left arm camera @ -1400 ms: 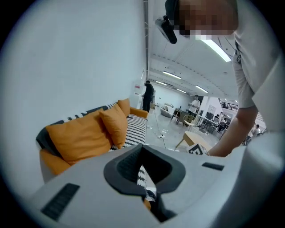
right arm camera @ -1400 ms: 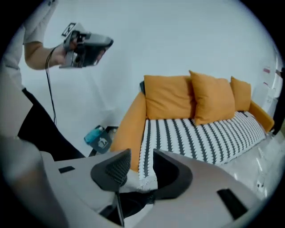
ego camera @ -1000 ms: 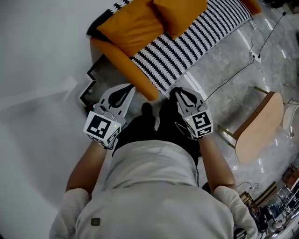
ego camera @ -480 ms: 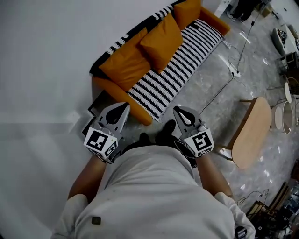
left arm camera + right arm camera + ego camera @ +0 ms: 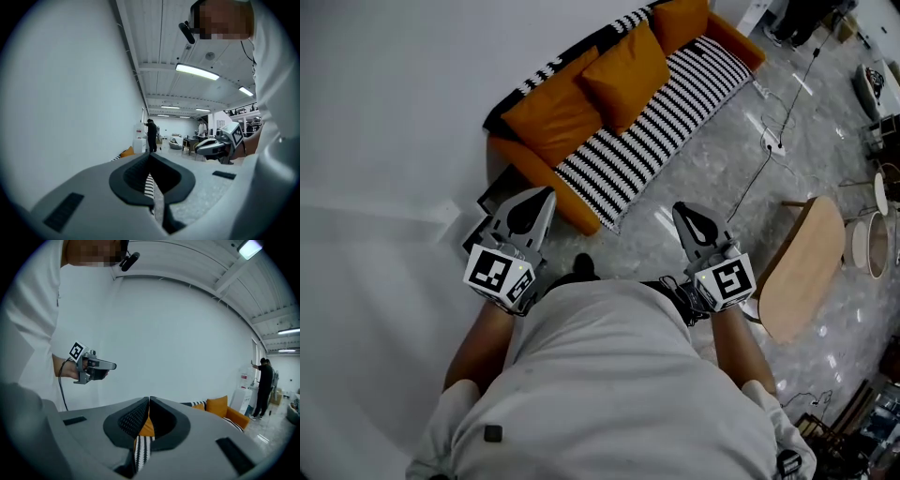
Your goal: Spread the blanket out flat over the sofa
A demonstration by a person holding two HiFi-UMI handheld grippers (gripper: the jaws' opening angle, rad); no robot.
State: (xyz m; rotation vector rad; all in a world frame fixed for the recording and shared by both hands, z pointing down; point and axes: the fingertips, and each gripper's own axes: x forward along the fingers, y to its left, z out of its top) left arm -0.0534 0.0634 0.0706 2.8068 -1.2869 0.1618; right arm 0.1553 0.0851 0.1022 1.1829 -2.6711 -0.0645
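The black-and-white striped blanket point(image 5: 661, 117) lies spread along the seat of the orange sofa point(image 5: 534, 171) and up over its backrest. Two orange cushions point(image 5: 623, 70) rest on it. I stand a step away from the sofa's near end. My left gripper point(image 5: 547, 192) is held level in front of me, shut and empty, tips touching point(image 5: 150, 153). To its right my right gripper point(image 5: 680, 207) is also shut with nothing in it point(image 5: 149, 399). Each gripper sees the other: the right gripper point(image 5: 206, 146), the left gripper point(image 5: 110, 365). Neither touches the blanket.
A white wall runs along the left behind the sofa. A dark open box point(image 5: 486, 202) sits at the sofa's near end. A cable point(image 5: 750, 178) and power strip point(image 5: 772, 142) lie on the grey floor. A wooden table point(image 5: 802, 267) stands at right. A person point(image 5: 151, 135) stands far off.
The sofa has drawn farther away in the head view as I stepped back. My two grippers have spread apart, the right one moving to the right.
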